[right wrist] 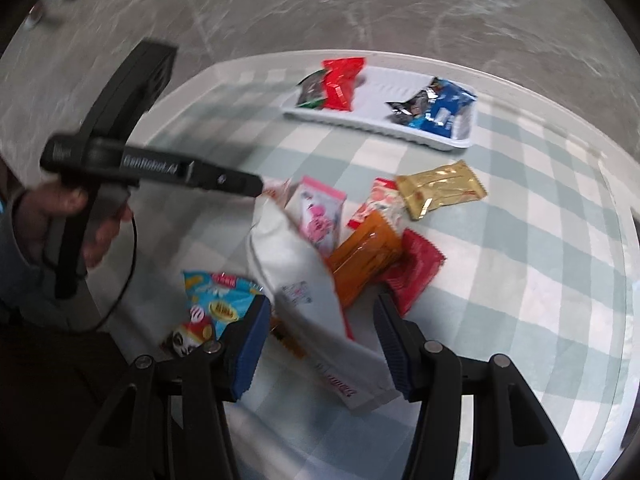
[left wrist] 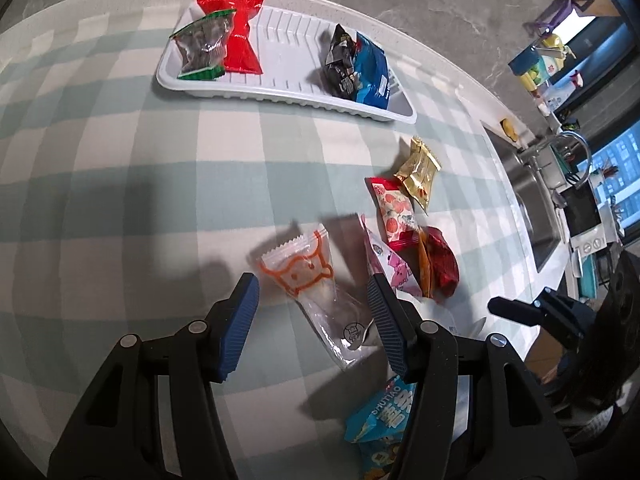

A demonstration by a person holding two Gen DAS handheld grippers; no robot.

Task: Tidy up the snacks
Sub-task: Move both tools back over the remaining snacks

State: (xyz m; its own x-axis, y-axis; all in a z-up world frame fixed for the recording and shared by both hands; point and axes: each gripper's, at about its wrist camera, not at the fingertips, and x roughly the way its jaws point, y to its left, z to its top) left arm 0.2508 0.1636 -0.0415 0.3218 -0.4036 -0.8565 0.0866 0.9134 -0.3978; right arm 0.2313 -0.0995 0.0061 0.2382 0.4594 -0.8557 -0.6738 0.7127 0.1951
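We are working over a green-and-white checked tablecloth, with a white ribbed tray at its far side. By our count four packets already sit in that tray: a red packet and a clear green-edged one at one end, a black packet and a blue one at the other. The rest lie loose nearer us: a large white bag, a light-blue packet, an orange wrapper, a gold one, a pink-printed one and a clear sachet with orange line art. So we judge the sorting under halfway. Our left gripper hangs part-open, empty, straddling the clear sachet. Our right gripper is likewise part-open over the white bag, pads not visibly pressing.
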